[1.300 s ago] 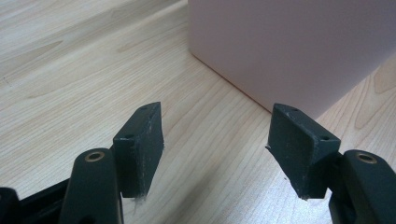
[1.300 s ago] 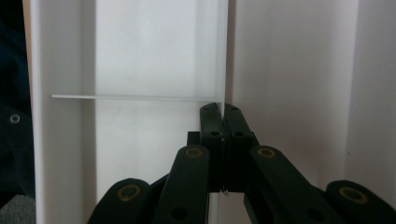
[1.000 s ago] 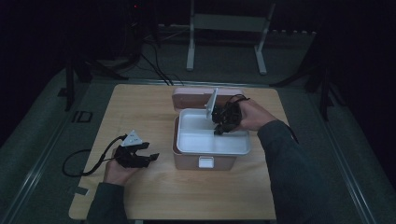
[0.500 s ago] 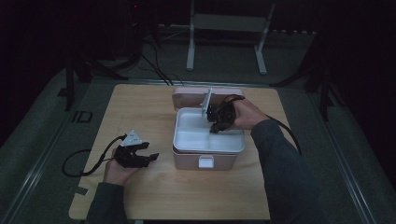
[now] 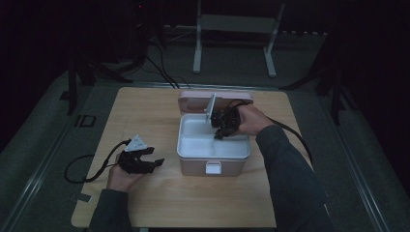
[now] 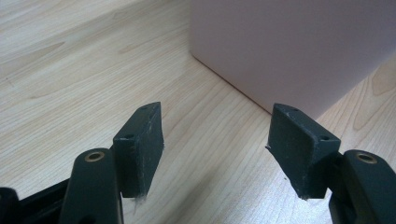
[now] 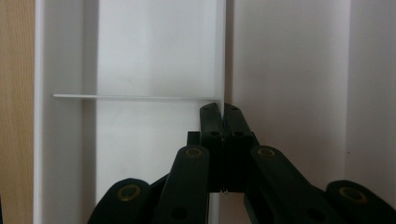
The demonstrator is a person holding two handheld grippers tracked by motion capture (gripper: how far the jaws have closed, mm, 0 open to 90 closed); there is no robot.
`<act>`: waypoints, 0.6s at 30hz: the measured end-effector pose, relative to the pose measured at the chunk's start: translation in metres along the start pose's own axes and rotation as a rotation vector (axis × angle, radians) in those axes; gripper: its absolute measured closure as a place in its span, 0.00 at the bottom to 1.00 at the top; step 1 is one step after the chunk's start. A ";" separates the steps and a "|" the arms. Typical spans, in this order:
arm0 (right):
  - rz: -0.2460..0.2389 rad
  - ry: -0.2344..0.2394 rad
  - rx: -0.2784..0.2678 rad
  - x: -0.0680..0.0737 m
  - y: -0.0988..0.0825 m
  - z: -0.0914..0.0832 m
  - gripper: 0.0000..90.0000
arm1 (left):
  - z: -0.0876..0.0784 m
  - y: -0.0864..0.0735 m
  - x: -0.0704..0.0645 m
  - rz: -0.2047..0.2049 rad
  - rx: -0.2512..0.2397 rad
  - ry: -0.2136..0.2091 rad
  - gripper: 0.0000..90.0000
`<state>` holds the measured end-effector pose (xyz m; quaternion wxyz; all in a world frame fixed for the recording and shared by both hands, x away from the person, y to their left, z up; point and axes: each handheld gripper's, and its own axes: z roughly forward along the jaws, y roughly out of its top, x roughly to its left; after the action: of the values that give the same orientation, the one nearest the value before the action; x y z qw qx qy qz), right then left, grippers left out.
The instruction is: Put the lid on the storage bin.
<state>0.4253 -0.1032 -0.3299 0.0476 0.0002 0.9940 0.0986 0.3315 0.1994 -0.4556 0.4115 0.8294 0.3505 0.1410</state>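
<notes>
While the high view showed the pink box open mid-table in a dark room, the left gripper gaped beside its wall; the right gripper was shut over the white tray's divider.

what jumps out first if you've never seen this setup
The open pink box with its white inner tray sits mid-table, its lid lying flat behind it on the wooden table. The right gripper reaches down into the tray with its jaws closed, apparently on the edge of a thin white divider wall. The left gripper rests open on the table to the left of the box, nothing between its jaws.
</notes>
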 end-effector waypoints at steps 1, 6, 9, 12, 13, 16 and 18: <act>0.001 0.001 0.000 0.000 0.000 0.000 0.99 | 0.000 0.000 0.000 0.001 0.001 -0.001 0.39; -0.005 -0.004 0.021 0.001 0.001 0.006 0.99 | -0.001 0.000 0.000 0.001 0.000 0.000 0.39; -0.001 0.001 0.021 0.001 0.001 0.009 0.99 | 0.000 0.000 0.000 0.004 0.003 0.001 0.39; 0.003 0.005 0.014 0.000 0.000 0.010 0.99 | 0.000 0.000 0.000 0.002 0.001 0.000 0.39; 0.002 0.006 0.011 0.000 -0.001 0.010 0.99 | 0.000 0.000 0.000 0.002 0.000 0.000 0.39; 0.007 0.005 0.002 0.000 -0.002 0.011 0.99 | -0.001 0.000 0.000 0.002 0.000 0.001 0.39; 0.008 0.005 0.000 0.000 -0.003 0.012 0.99 | 0.000 0.000 0.000 0.001 0.000 0.000 0.39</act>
<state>0.4261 -0.1036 -0.3422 0.0447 0.0038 0.9941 0.0989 0.3314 0.1997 -0.4554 0.4115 0.8295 0.3500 0.1415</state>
